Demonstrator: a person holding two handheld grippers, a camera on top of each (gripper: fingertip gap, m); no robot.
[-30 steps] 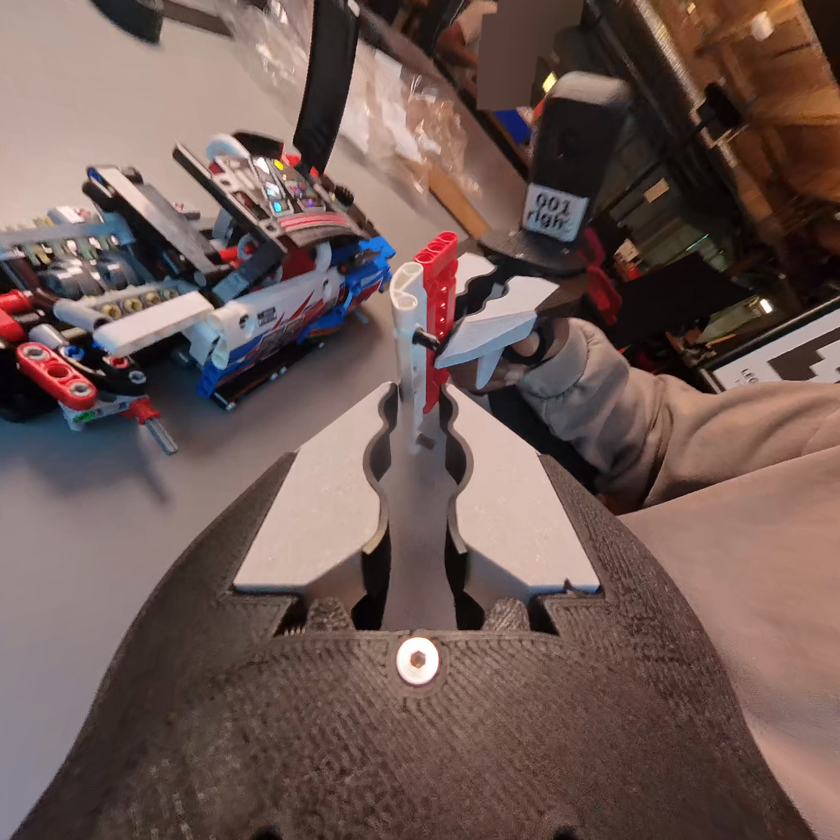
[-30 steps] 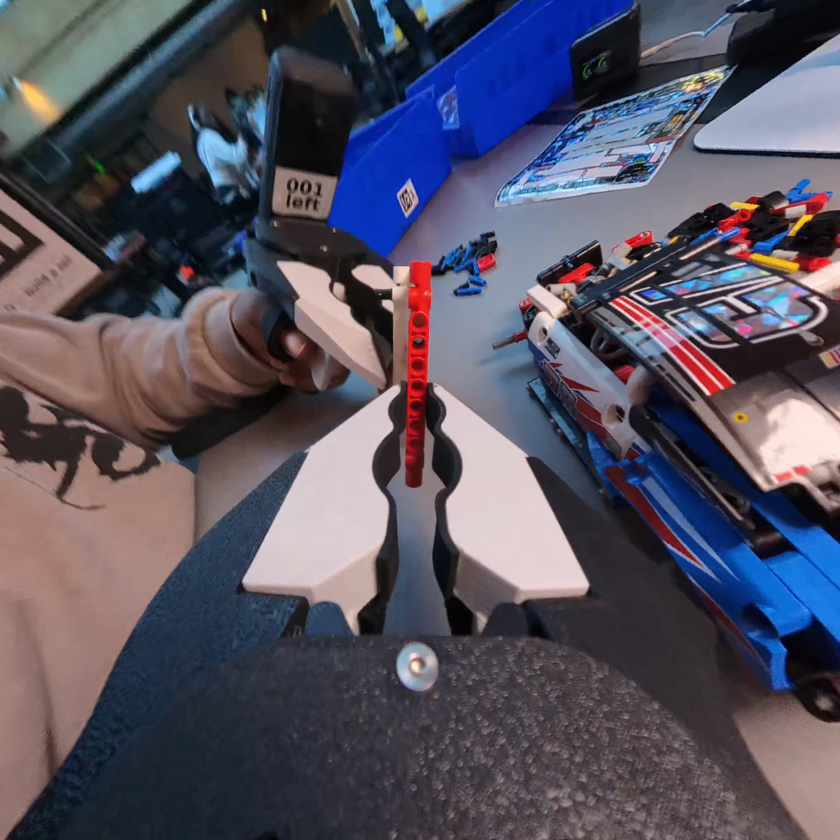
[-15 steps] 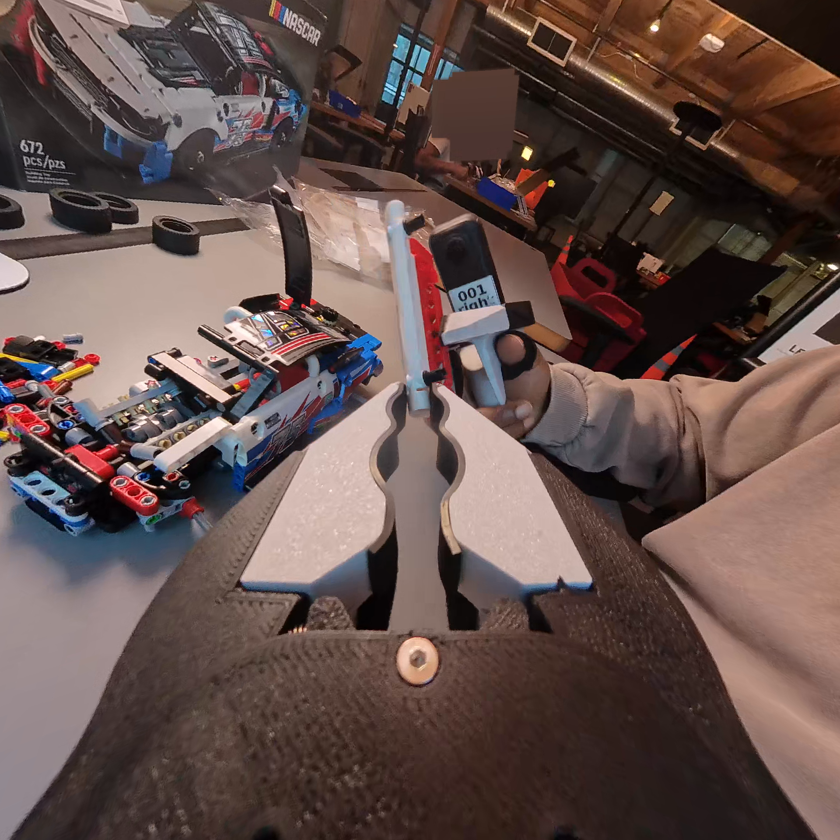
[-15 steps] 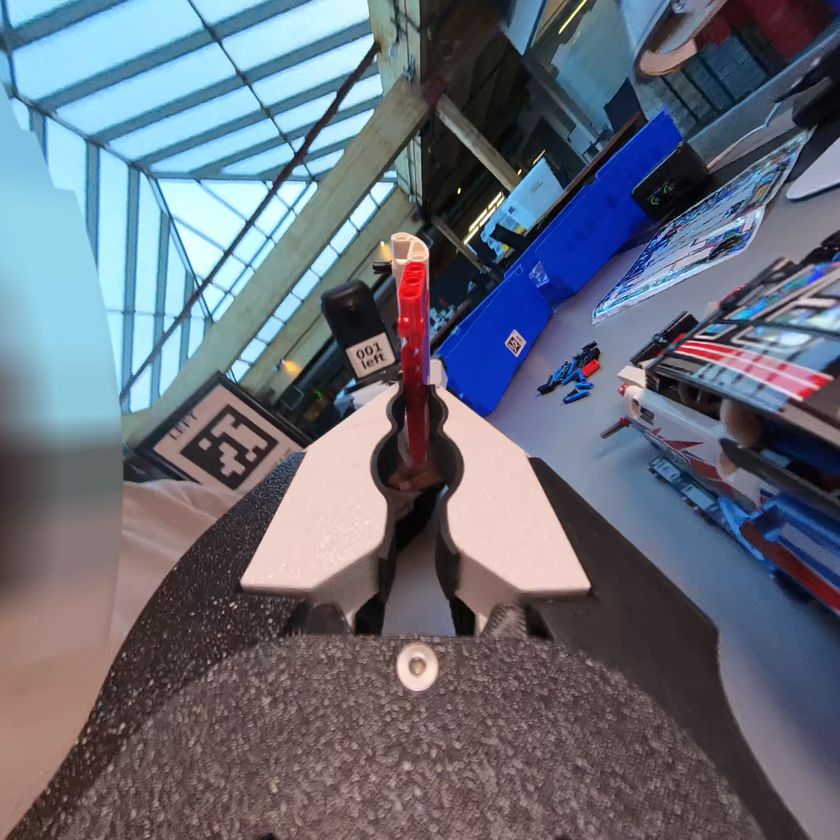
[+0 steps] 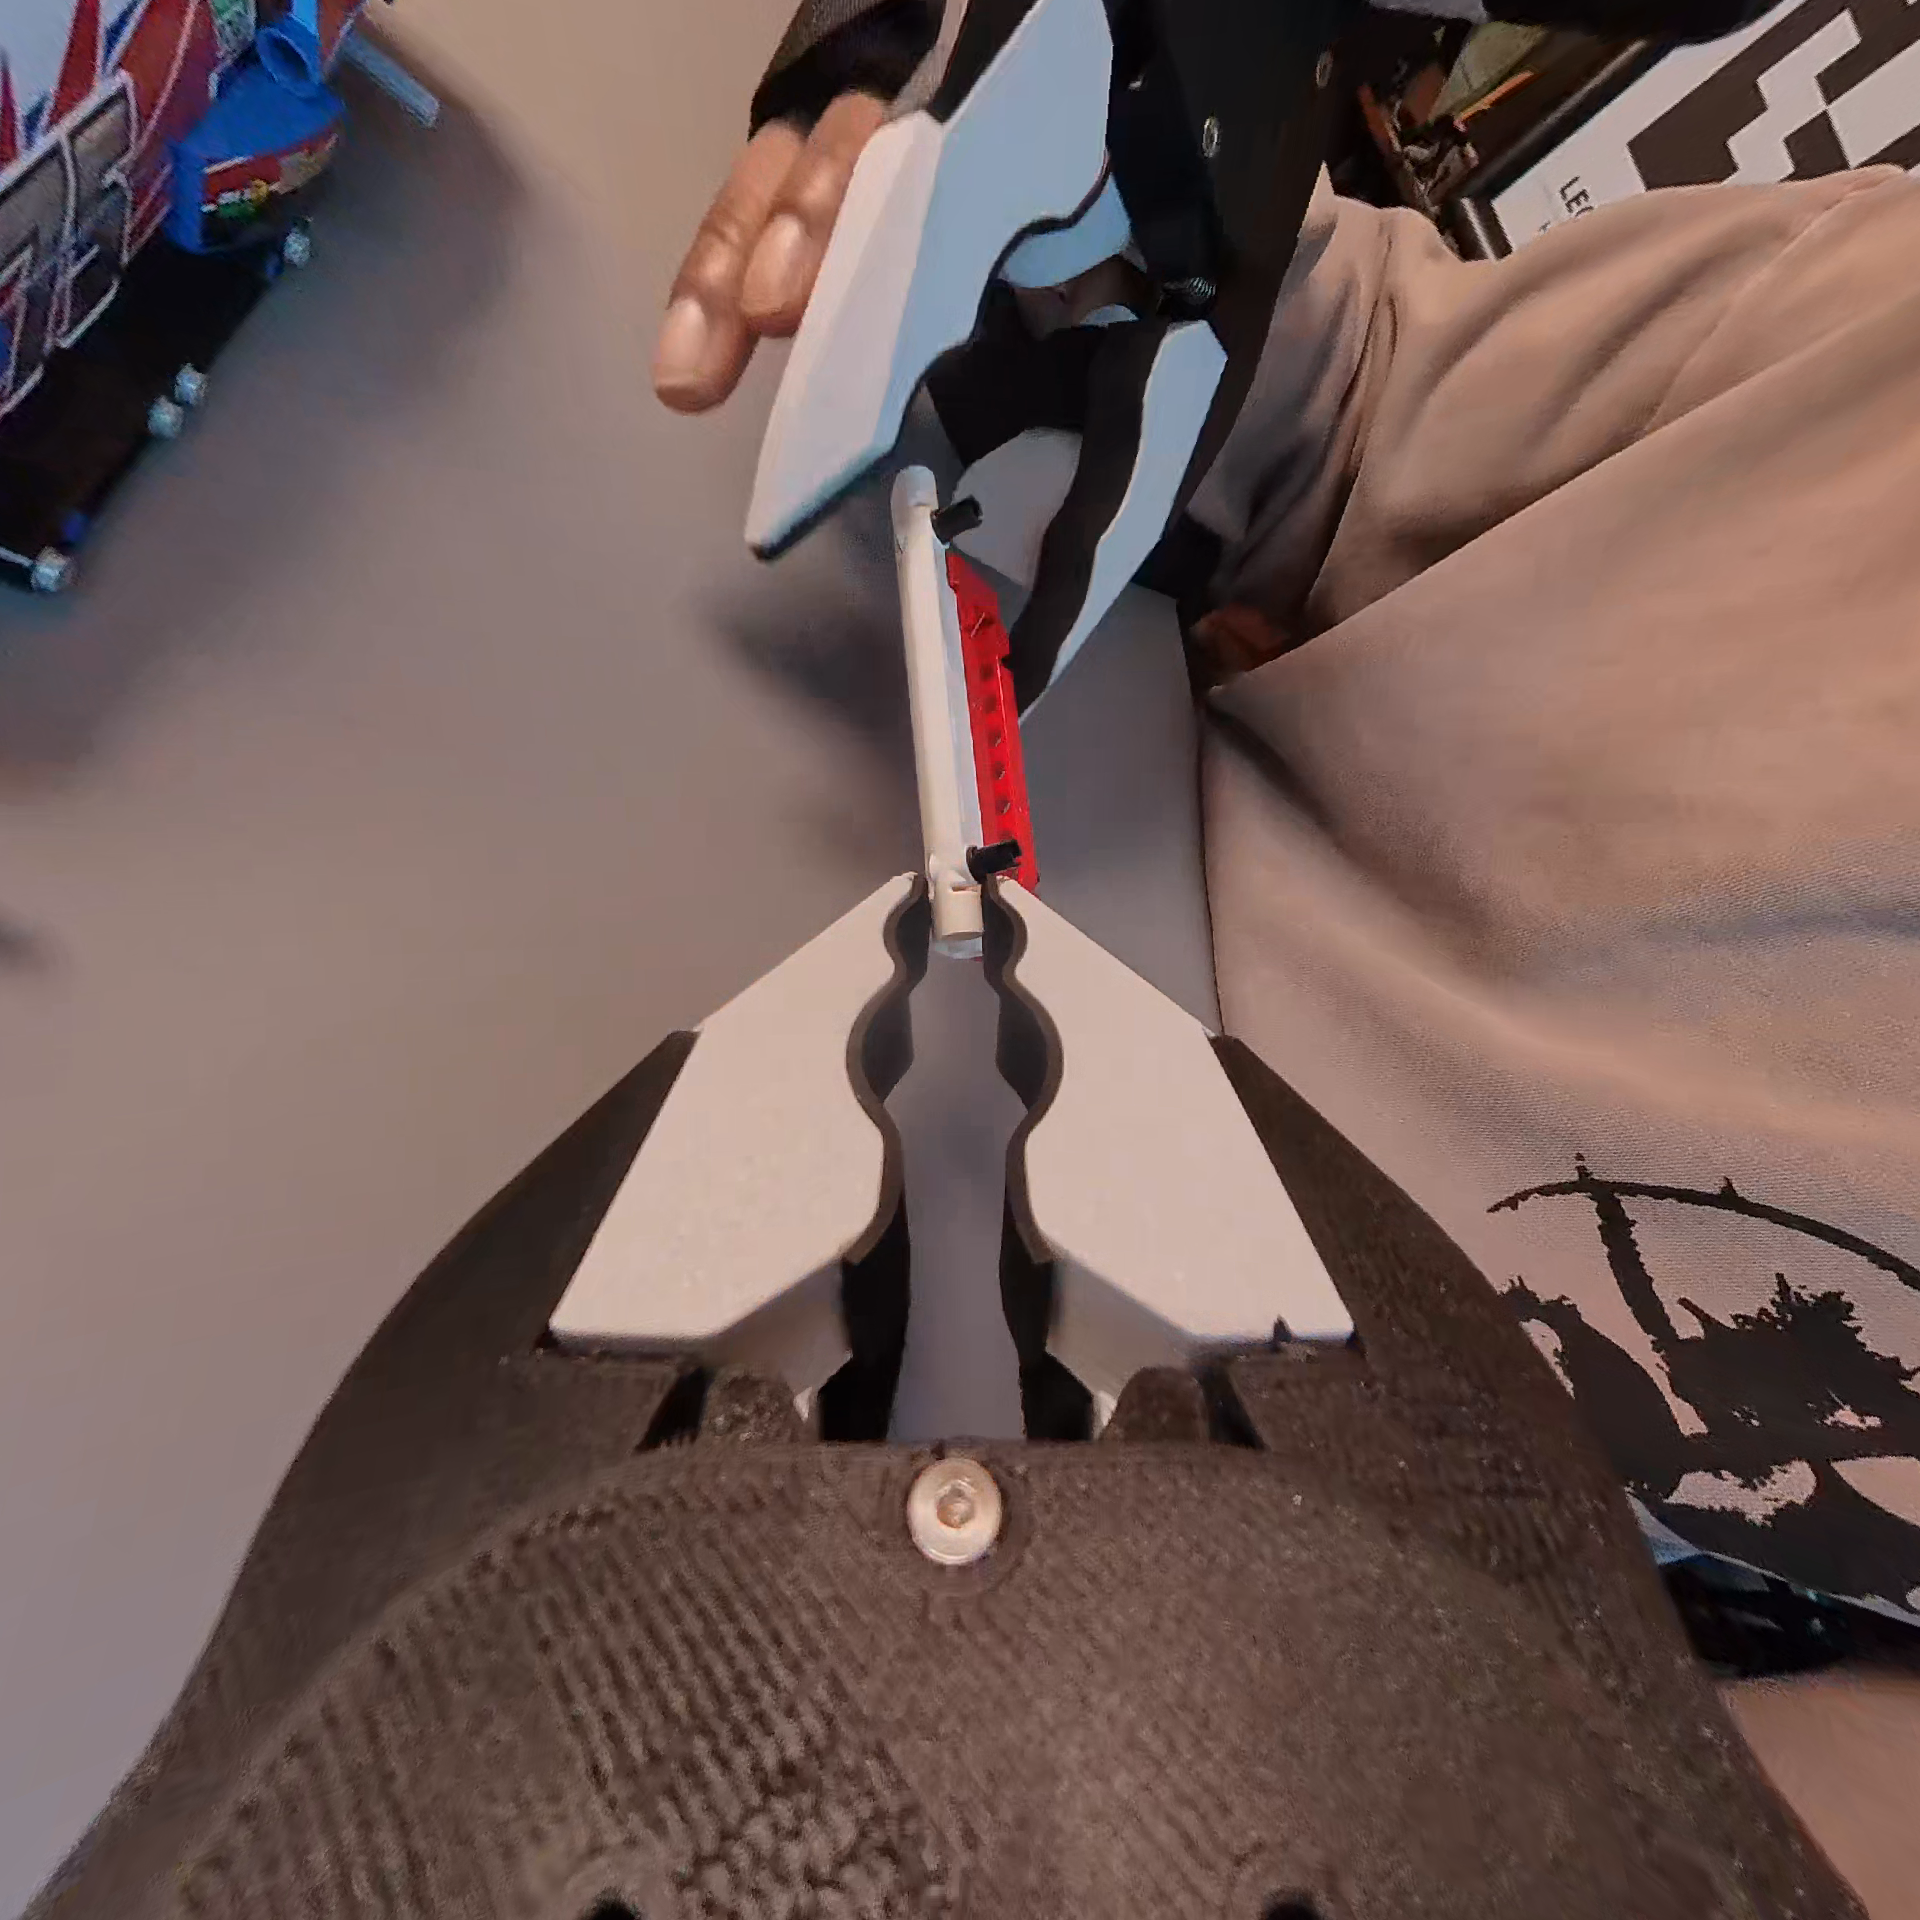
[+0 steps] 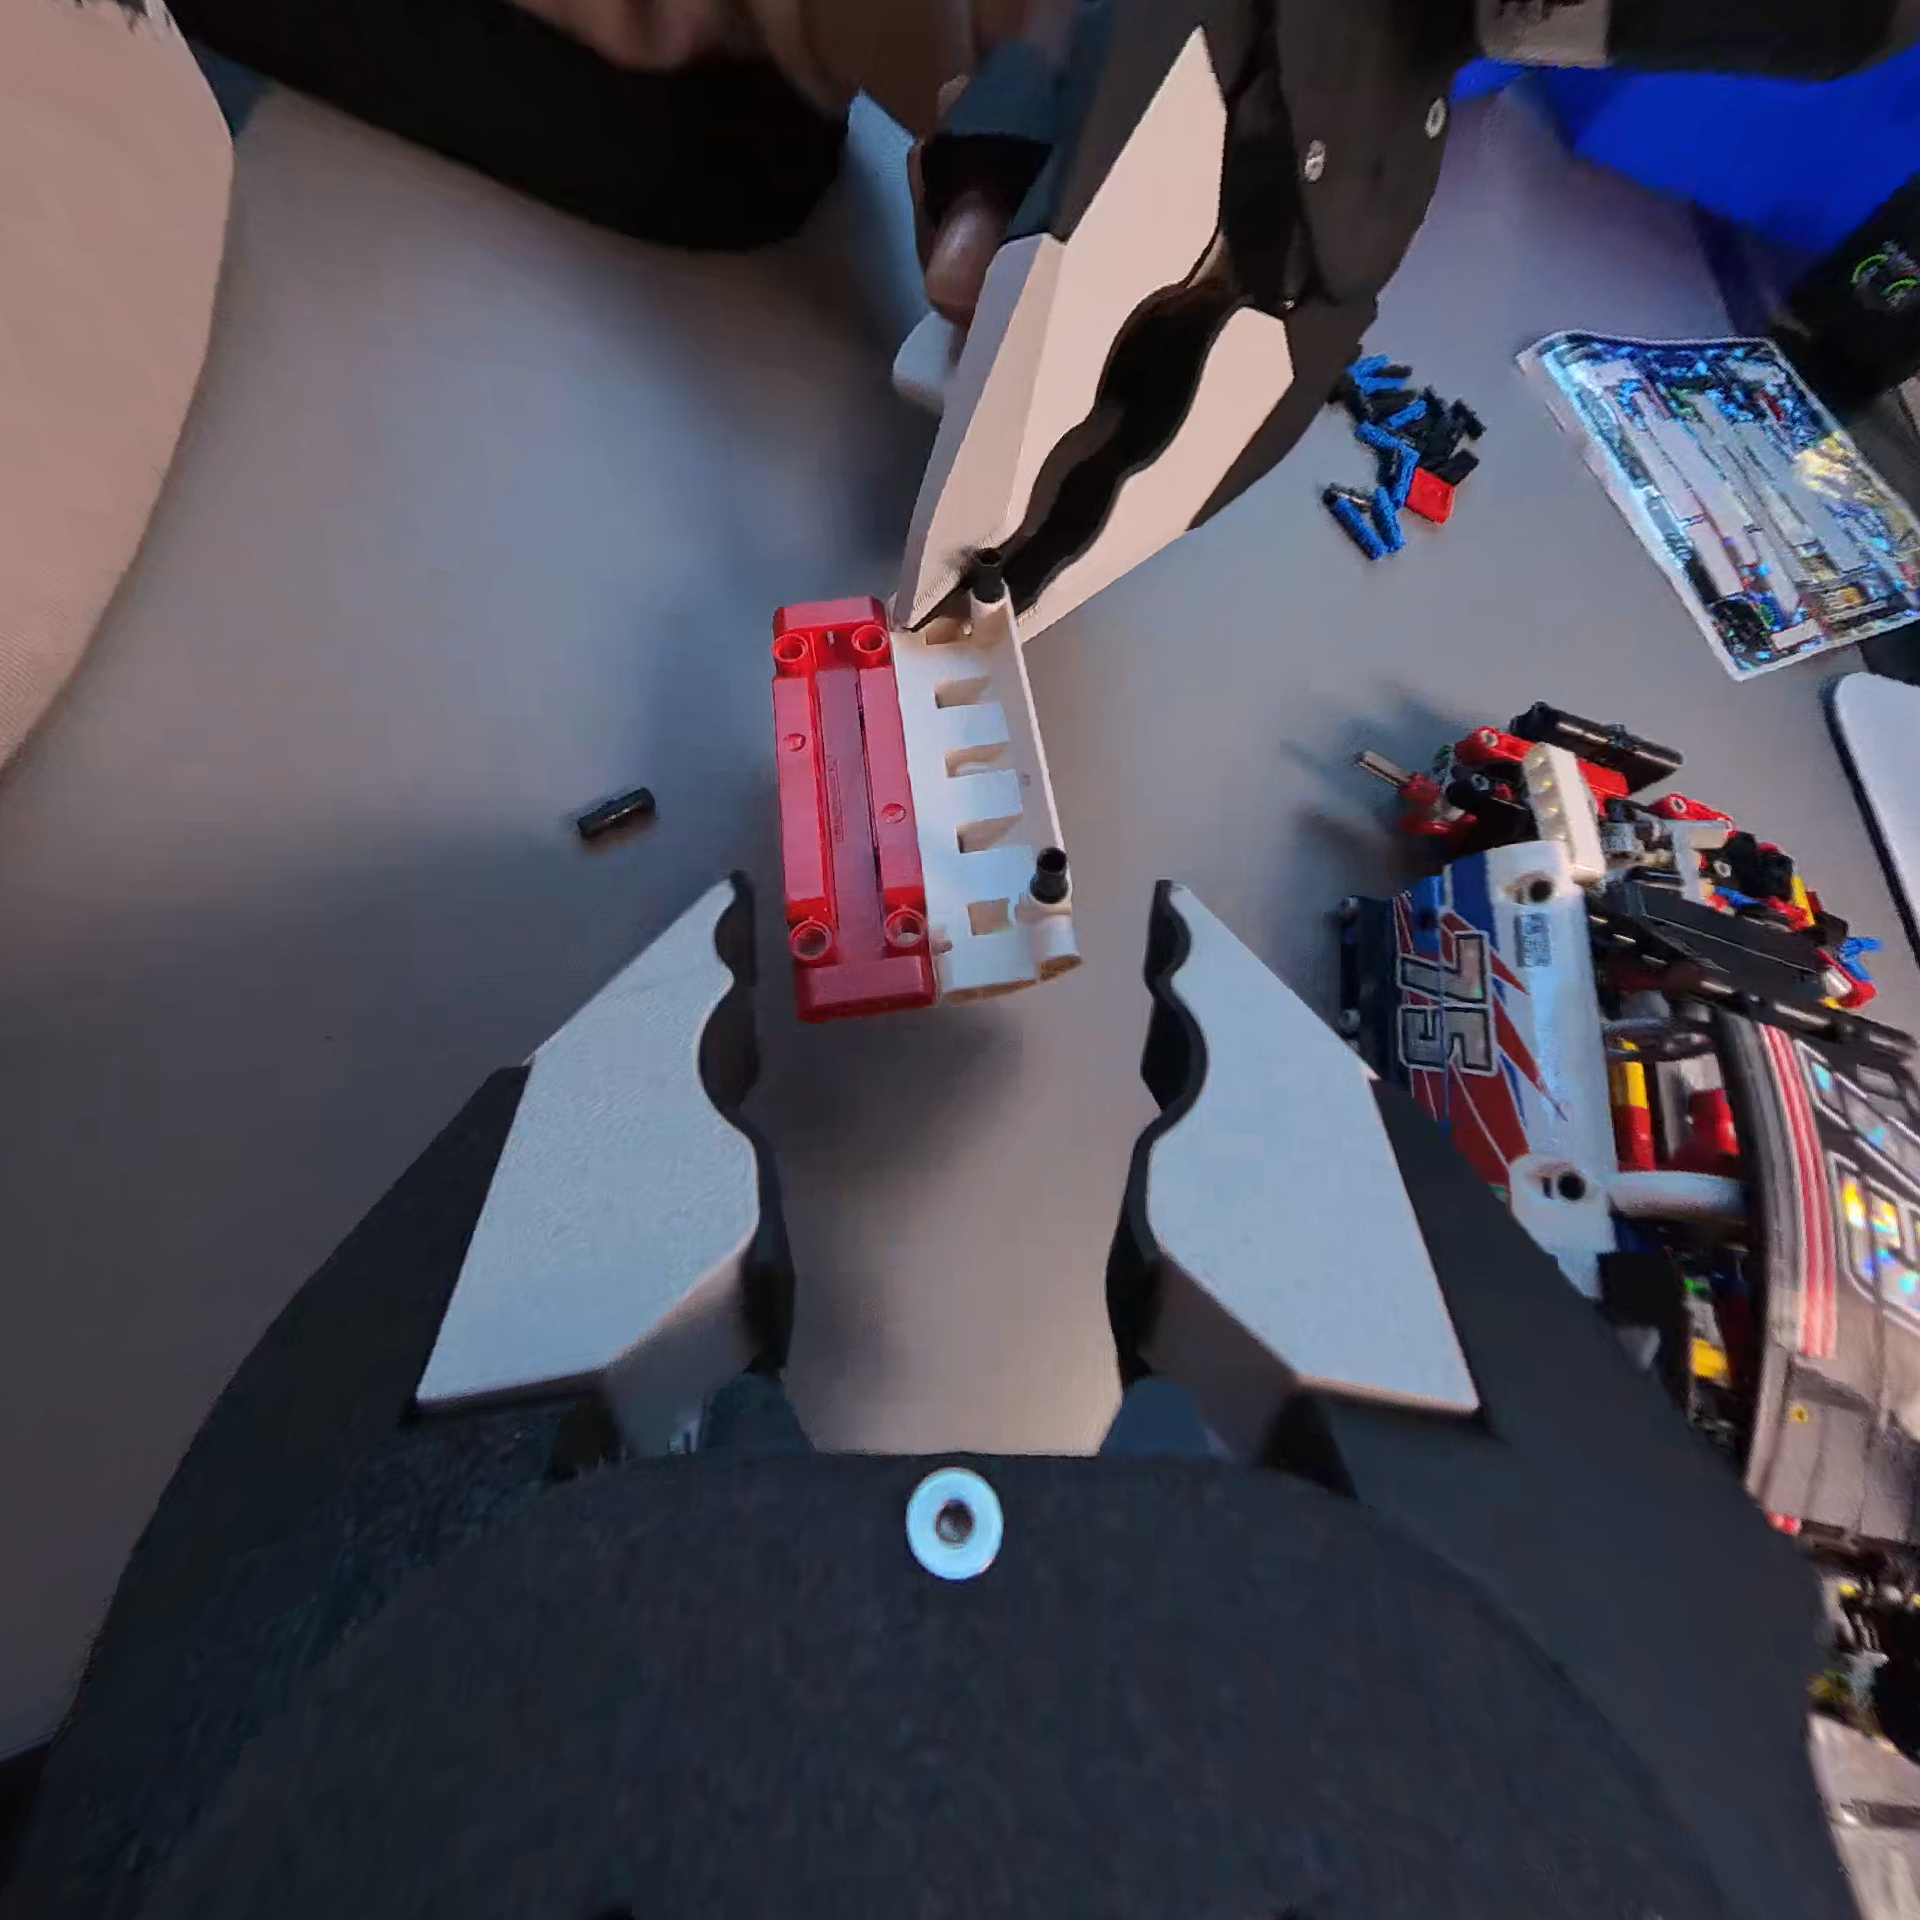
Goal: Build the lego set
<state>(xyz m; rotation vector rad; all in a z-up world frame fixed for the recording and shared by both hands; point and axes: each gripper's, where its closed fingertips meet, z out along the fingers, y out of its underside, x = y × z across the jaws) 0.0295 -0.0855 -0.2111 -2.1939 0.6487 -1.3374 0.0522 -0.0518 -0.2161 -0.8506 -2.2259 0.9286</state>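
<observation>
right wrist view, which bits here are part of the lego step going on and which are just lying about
In use:
- red and white panel piece, pinched at its end by the left gripper
- right gripper, open just short of it
- part-built race car

Lying about:
- loose black pin on the table
- pile of blue and black pins
- instruction booklet

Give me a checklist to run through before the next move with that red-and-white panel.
1. Left tongs shut on one end of the red-and-white panel: ok.
2. Right tongs open and gripping nothing: ok.
3. Two black pins standing in the white half: ok.
4. Pins pushed fully home: cannot tell.
5. Loose pin lying on the table, apart from both tongs: ok.
6. Car apart from the panel: ok.
</observation>
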